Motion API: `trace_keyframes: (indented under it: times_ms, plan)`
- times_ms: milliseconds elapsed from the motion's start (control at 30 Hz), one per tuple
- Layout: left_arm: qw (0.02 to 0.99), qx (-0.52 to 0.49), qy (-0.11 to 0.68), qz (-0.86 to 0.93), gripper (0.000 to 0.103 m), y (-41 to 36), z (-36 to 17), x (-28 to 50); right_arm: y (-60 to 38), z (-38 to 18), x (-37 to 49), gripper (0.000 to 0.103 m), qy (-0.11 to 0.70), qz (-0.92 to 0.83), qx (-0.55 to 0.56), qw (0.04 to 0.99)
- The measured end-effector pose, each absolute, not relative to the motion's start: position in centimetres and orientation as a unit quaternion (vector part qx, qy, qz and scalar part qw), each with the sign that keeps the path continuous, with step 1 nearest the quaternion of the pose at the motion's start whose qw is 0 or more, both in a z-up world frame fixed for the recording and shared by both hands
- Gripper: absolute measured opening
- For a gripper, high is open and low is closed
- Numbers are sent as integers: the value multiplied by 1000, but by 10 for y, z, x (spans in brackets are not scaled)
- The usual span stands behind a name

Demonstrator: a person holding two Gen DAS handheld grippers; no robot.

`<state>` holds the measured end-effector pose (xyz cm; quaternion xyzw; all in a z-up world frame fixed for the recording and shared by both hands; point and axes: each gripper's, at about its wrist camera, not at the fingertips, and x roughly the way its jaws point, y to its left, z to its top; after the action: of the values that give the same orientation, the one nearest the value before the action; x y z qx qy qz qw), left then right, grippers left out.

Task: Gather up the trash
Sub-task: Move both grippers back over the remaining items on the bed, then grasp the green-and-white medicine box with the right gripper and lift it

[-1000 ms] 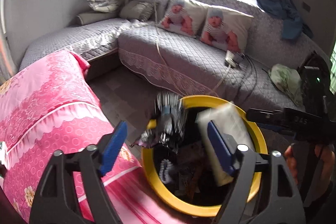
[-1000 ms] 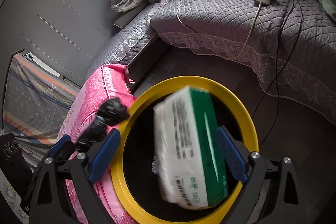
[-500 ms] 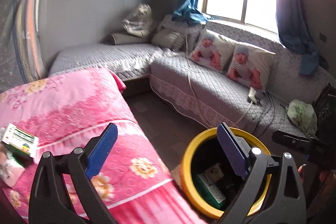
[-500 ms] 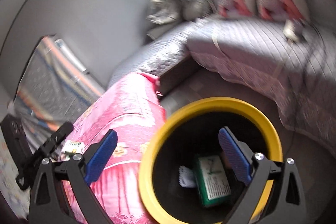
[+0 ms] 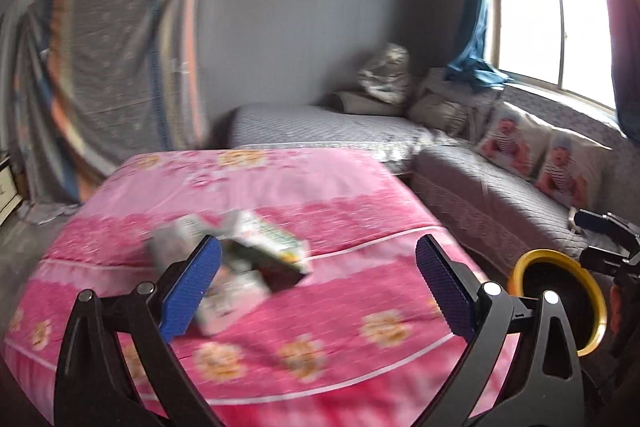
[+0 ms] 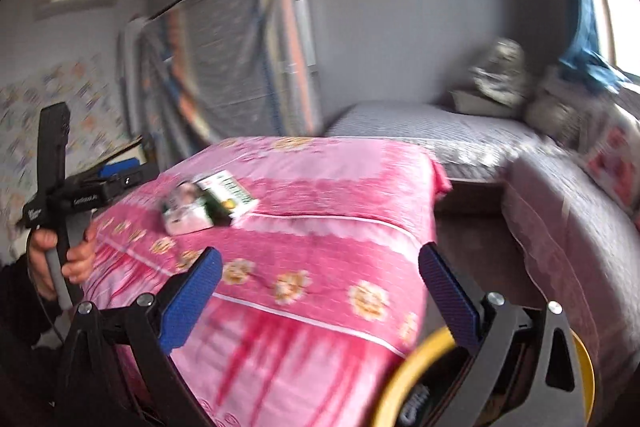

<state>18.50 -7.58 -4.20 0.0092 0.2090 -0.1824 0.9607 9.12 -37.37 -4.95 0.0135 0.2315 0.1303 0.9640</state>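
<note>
A small pile of trash lies on the pink flowered bedspread: a white and green carton over crumpled wrappers. It also shows in the right wrist view. My left gripper is open and empty, close over the pile. My right gripper is open and empty, above the bed's near corner. The yellow-rimmed black bin stands on the floor right of the bed; its rim shows in the right wrist view.
A grey quilted corner sofa with baby-print cushions runs along the wall and window. A striped cloth hangs on the left wall. A strip of floor lies between bed and sofa.
Both grippers dropped their trash into the bin, then swung left and up from the bin toward the bed. The pile on the bedspread has come into view.
</note>
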Motion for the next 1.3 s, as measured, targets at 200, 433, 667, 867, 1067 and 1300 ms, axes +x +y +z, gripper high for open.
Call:
trace_keyframes:
  times_ms: [200, 433, 667, 867, 1067, 1300]
  plan:
    - [956, -54, 252, -142, 93, 6, -62, 186, -281, -62, 169, 95, 265, 241, -118, 926]
    - [949, -100, 269, -129, 93, 46, -78, 186, -221, -94, 267, 95, 335, 326, -200, 861]
    - [941, -120, 289, -127, 93, 57, -90, 200, -190, -110, 335, 94, 388, 373, -229, 811]
    - [934, -132, 307, -126, 93, 65, -104, 217, -168, -126, 370, 85, 429, 405, -246, 769]
    - [926, -140, 325, -129, 93, 65, -111, 229, -156, -139, 394, 85, 438, 414, -245, 760]
    - [924, -119, 344, -120, 93, 54, -108, 237, -160, -137, 394, 66, 447, 430, -184, 762]
